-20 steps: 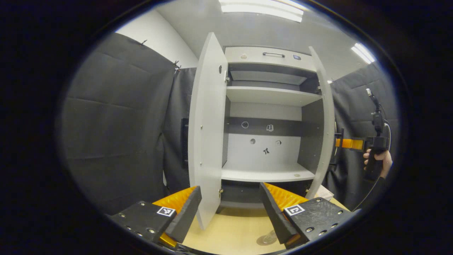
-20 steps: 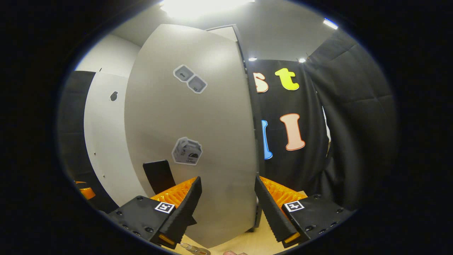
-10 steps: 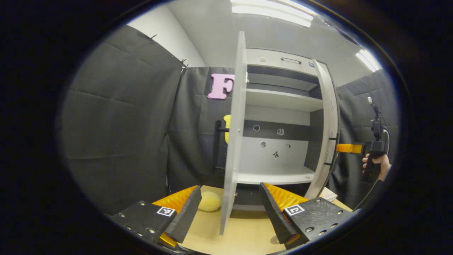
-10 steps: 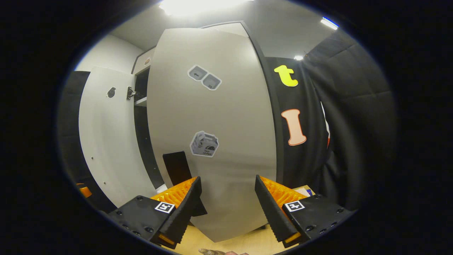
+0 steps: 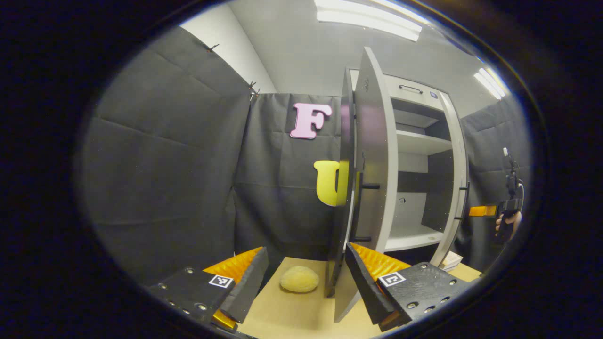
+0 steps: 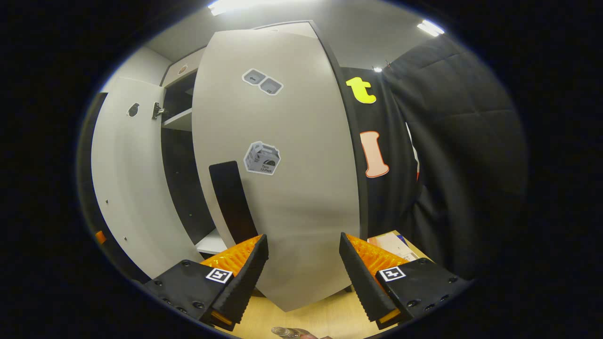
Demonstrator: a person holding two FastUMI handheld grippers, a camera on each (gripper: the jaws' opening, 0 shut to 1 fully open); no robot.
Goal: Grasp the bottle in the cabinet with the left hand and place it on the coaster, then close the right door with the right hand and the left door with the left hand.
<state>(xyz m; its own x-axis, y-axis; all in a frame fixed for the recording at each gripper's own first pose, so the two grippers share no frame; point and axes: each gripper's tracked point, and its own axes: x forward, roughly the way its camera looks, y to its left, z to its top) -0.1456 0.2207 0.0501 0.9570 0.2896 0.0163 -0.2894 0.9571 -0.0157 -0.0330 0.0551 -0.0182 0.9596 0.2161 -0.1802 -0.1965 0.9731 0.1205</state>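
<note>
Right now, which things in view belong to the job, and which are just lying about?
Job:
left door
right door
cabinet
left tool, open
right tool, open
bottle top, at the bottom edge of the right gripper view

Lying about:
yellow lump on the table
stickers on the right door

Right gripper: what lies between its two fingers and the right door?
In the right gripper view, nothing lies between the right gripper and the right door; whether they touch is unclear.
</note>
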